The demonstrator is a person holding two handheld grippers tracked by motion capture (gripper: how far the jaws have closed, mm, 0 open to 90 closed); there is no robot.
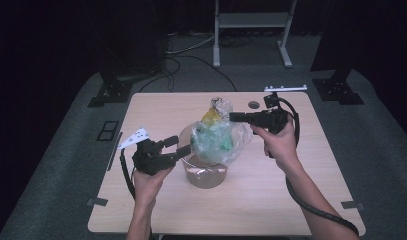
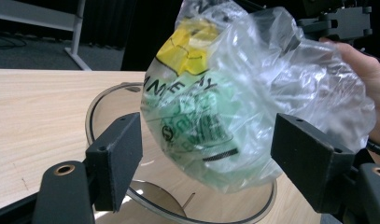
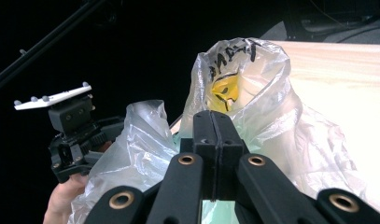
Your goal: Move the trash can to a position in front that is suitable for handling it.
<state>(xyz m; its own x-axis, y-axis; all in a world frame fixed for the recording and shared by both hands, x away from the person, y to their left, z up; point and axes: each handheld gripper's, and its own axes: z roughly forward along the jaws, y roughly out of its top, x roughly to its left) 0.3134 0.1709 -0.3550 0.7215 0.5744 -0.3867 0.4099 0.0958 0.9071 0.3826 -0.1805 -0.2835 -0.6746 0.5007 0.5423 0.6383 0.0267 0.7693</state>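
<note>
A clear plastic bag (image 1: 217,136) with green and yellow packaging inside hangs over a round clear tub (image 1: 206,176) at the table's middle. My right gripper (image 1: 233,116) is shut on the bag's upper edge from the right. In the right gripper view its jaws (image 3: 214,122) stand pressed together with the film of the bag (image 3: 253,84) rising behind them. My left gripper (image 1: 177,146) is open at the tub's left rim. Its pads (image 2: 120,156) stand apart on either side of the bag (image 2: 234,98), just short of it, above the tub's rim (image 2: 90,116).
A small dark disc (image 1: 253,104) lies near the table's far edge, with a white bar (image 1: 286,88) at the far right corner. A white frame stand (image 1: 251,20) and black stand feet (image 1: 111,90) are on the floor beyond the wooden table (image 1: 301,200).
</note>
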